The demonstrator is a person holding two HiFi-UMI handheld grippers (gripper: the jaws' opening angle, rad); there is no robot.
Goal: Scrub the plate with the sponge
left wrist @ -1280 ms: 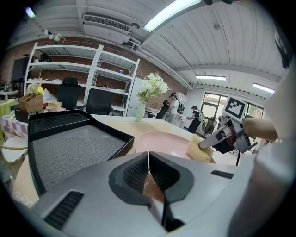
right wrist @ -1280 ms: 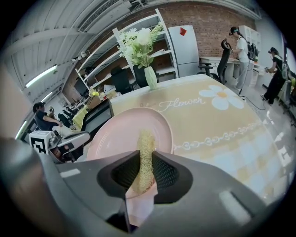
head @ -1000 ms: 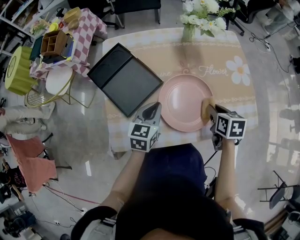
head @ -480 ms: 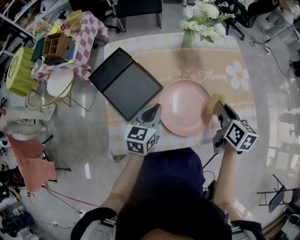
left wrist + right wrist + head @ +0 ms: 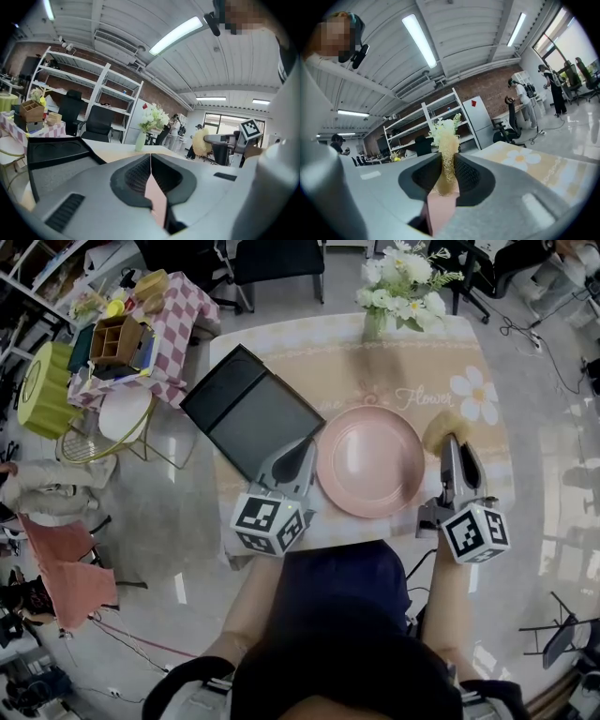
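A pink plate (image 5: 370,461) lies on the beige flowered cloth (image 5: 487,442) near the table's front edge. My right gripper (image 5: 449,440) is just right of the plate, shut on a yellow fibrous sponge (image 5: 439,427) that is off the plate's rim. In the right gripper view the sponge (image 5: 446,138) stands pinched between the dark pads (image 5: 471,176) of that gripper (image 5: 447,161). My left gripper (image 5: 302,452) rests by the plate's left rim. In the left gripper view its jaws (image 5: 150,158) meet in a line with nothing held, and the sponge (image 5: 201,142) shows at the right.
A black tray (image 5: 251,409) lies at the table's left, just beyond the left gripper. A vase of white flowers (image 5: 398,282) stands at the far edge. Left of the table are a checked-cloth side table (image 5: 173,315), a wire stool (image 5: 117,409) and a yellow-green stool (image 5: 42,381).
My right gripper has carried the sponge off the plate's right rim, out to the right and farther away. The left gripper has edged slightly left, still shut.
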